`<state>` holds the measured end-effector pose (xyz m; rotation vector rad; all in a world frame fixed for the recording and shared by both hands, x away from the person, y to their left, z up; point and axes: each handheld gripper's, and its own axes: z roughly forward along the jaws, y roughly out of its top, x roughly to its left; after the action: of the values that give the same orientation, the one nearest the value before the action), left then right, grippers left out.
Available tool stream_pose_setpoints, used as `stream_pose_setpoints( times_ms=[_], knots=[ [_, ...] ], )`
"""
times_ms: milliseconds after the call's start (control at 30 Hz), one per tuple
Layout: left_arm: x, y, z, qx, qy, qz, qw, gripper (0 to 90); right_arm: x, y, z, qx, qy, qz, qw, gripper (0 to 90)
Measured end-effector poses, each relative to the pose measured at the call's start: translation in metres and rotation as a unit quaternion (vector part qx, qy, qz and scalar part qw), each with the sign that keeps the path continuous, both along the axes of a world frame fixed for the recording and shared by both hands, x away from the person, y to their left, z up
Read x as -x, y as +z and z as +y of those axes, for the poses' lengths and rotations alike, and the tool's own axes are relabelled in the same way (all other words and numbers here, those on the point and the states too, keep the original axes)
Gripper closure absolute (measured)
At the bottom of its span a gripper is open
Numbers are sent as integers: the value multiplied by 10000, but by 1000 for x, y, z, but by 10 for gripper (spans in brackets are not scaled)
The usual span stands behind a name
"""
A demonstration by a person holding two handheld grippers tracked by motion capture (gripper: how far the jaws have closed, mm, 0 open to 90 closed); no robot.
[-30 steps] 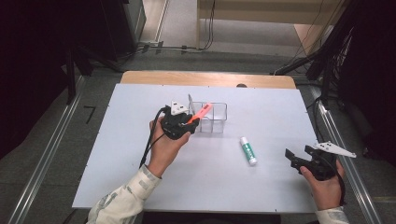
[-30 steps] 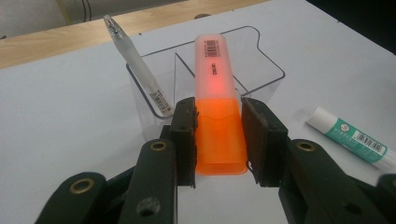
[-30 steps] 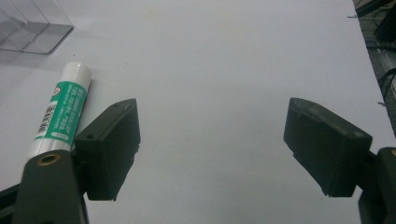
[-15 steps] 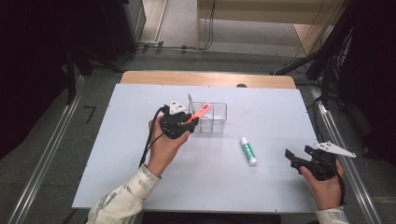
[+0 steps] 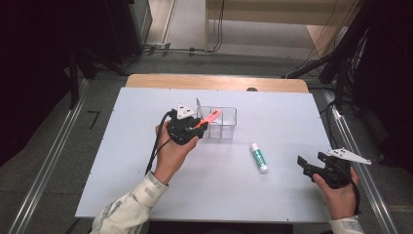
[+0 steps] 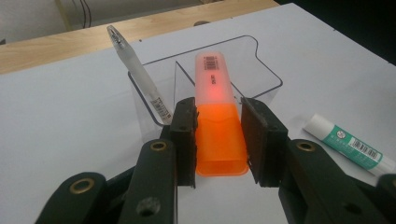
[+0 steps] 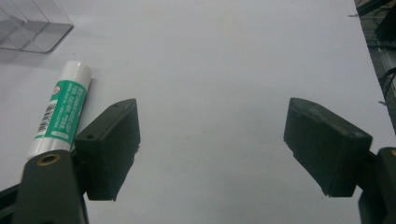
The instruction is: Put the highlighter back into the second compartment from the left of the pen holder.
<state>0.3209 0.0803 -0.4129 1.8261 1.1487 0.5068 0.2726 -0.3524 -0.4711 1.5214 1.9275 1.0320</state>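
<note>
orange highlighter (image 6: 219,126) is clamped in your left hand-held gripper (image 6: 218,140), so tip it upright over the clear organizer (image 6: 243,65) beside the pen (image 6: 135,77) before letting go.

highlighter (image 6: 219,126): orange, capped, tilted, clamped between pads, tip over the organizer
organizer (image 5: 229,127): clear, compartmented, mid-table

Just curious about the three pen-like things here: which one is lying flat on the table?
The green-and-white glue stick; the orange highlighter is gripped, the clear pen stands in the organiser.
</note>
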Motion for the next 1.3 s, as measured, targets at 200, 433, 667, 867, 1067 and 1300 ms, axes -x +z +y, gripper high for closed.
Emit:
stream_pose_setpoints(
  times_ms=[200, 433, 667, 867, 1067, 1300],
  knots=[
    [-2, 2, -1, 30, -10, -25, 10000, 676, 0, 0, 0, -2, -1, 5, 10000, 174],
    [-3, 3, -2, 47, -2, -45, 10000, 676, 0, 0, 0, 12, 6, 11, 10000, 174],
    [-5, 6, -3, 70, 12, -103, 9999, 676, 0, -1, 0, 13, 8, 15, 10000, 174],
    [-5, 8, -4, 58, 7, -151, 9999, 677, 0, -1, 1, 13, 5, 38, 10000, 174],
    [-6, 9, -5, 76, -4, -176, 9998, 678, -1, -1, 1, 12, 13, 46, 10000, 174],
    [-8, 10, -7, 109, 11, -212, 9997, 687, -1, -1, 1, 9, 19, 51, 10000, 174]
  ],
)
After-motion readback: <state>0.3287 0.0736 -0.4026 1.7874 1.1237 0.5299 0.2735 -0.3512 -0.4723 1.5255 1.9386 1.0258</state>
